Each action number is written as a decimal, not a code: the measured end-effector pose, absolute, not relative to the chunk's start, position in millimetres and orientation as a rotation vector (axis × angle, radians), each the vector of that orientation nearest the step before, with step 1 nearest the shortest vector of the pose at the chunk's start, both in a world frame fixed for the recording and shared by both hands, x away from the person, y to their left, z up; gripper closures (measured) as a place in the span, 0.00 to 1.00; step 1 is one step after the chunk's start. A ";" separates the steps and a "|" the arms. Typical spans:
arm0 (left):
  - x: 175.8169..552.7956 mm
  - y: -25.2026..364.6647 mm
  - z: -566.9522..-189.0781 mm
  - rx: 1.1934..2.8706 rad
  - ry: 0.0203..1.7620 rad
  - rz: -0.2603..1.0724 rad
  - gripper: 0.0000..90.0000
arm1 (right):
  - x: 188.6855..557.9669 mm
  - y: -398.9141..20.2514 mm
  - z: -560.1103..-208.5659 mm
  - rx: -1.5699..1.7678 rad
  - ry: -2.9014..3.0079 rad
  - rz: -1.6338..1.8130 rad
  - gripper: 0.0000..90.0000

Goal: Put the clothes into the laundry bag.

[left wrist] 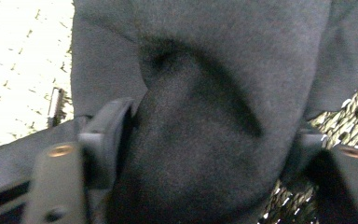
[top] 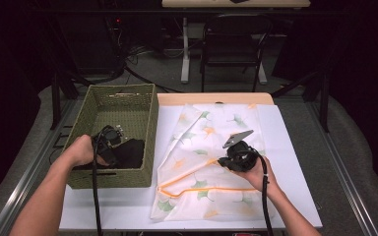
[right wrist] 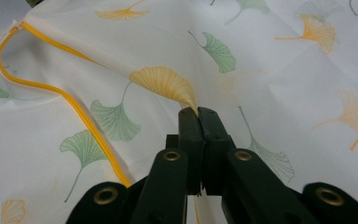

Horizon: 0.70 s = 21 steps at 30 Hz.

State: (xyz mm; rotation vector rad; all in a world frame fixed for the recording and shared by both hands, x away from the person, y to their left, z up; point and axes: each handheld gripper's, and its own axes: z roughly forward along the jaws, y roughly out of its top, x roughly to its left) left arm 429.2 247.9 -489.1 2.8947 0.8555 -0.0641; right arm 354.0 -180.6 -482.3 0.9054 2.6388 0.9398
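A green woven basket [top: 113, 179] stands at the table's left with black cloth [top: 130, 152] in it. My left gripper [top: 109, 142] reaches into the basket. In the left gripper view a bulge of the black cloth [left wrist: 205, 56] fills the gap of the left gripper [left wrist: 207, 130], whose jaws stand wide apart, one on each side of the bulge. A white bag [top: 206, 128] printed with ginkgo leaves lies on the table, its orange zipper [top: 202, 189] partly undone. My right gripper [top: 222, 162] is shut on a pinch of the bag's top layer [right wrist: 270, 56], lifted at the right gripper's tips [right wrist: 198, 114] beside the zipper [right wrist: 74, 105].
The bag lies on a white table top [top: 128, 206] whose front edge is near the person's forearms. The basket's weave [left wrist: 354, 107] shows beside the cloth. A chair [top: 234, 44] and table legs stand on the floor beyond the far edge.
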 end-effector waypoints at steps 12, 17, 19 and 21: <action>421.0 247.5 -483.3 2.894 0.786 0.005 0.66 | 353.9 -181.1 -482.0 0.891 2.636 0.942 0.99; 417.0 246.2 -479.2 2.898 0.764 0.052 0.68 | 354.4 -181.9 -482.0 0.901 2.637 0.941 0.99; 415.9 246.0 -477.3 2.899 0.763 0.054 0.68 | 354.2 -182.2 -481.7 0.902 2.636 0.940 0.99; 414.5 246.3 -475.2 2.895 0.760 0.066 0.68 | 354.1 -182.4 -481.4 0.901 2.635 0.940 0.99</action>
